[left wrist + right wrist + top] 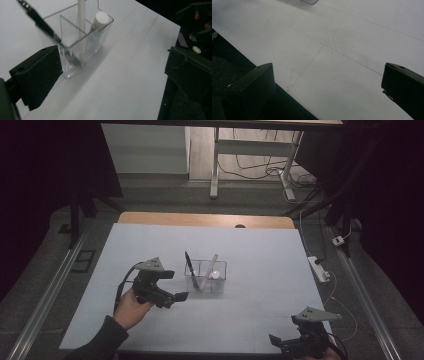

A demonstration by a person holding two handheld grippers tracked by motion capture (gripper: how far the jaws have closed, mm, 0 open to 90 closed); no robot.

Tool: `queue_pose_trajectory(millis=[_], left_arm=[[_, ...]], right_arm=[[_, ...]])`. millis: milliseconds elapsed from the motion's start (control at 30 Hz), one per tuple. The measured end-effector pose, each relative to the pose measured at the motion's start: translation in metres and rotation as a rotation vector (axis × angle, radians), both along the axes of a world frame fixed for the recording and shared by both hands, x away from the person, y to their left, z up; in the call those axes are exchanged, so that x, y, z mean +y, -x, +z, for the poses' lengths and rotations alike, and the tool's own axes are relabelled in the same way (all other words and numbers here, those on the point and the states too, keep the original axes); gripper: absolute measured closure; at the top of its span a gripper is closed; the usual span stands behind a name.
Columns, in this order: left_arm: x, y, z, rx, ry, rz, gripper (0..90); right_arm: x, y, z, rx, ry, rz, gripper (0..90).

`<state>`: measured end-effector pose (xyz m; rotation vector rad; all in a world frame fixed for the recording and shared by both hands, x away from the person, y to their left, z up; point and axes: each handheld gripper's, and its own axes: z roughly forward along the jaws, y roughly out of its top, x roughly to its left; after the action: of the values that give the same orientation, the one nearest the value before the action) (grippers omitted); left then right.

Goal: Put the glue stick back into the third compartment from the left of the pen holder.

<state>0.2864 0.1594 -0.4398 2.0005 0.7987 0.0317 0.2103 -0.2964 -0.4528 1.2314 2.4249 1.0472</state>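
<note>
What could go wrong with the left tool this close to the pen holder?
1. The holder is clear and looks light; the open left tool sits right beside it and could nudge or tip it.
2. The black pen leans out toward that tool, so a careless sweep might knock it out.

Two black handheld grippers, a dark sleeve on the person's left arm.

The left gripper [172, 299] is a chunky black body with blocky, flat-faced jaws, a small round hole near one jaw's edge in its own view, a pale grey three-cornered plate on top and a black cable looping off its rear. The left hand [131, 309] comes out of a dark, long sleeve [100, 340]. The right gripper [280, 343] matches: black housing, grey triangular plate, dark cable curling beside it, thick matte jaws.
</note>
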Motion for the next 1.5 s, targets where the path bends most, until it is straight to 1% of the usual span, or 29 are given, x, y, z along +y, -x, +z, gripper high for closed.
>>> queue_pose_trajectory(millis=[167,200,500,900,1100,1333,1467,1500], left_arm=[[0.021,0.014,-0.004,0.026,0.035,0.02,0.9],[0.025,0.017,-0.005,0.029,0.037,0.026,1.0],[0.053,0.047,-0.009,0.021,0.006,0.081,0.7],[0.089,0.083,-0.024,0.058,-0.012,0.187,0.6],[0.105,0.098,-0.029,0.069,-0.012,0.233,0.6],[0.118,0.114,-0.034,0.076,-0.041,0.282,0.5],[0.122,0.12,-0.036,0.08,-0.086,0.307,0.5],[0.123,0.121,-0.036,0.076,-0.087,0.312,0.5]], right_arm=[[0.0,0.0,0.0,0.0,0.005,0.001,0.0],[0.0,0.0,0.0,0.0,0.005,0.001,0.0],[0.001,0.0,0.0,-0.001,0.006,0.002,0.0],[0.001,0.0,0.0,-0.002,0.007,0.001,0.0],[0.001,0.0,0.0,-0.003,0.009,0.002,0.0],[0.001,0.0,0.0,-0.003,0.01,0.003,0.0],[0.002,0.0,0.0,-0.003,0.009,0.002,0.0],[0.002,0.001,0.0,-0.003,0.009,0.002,0.0]])
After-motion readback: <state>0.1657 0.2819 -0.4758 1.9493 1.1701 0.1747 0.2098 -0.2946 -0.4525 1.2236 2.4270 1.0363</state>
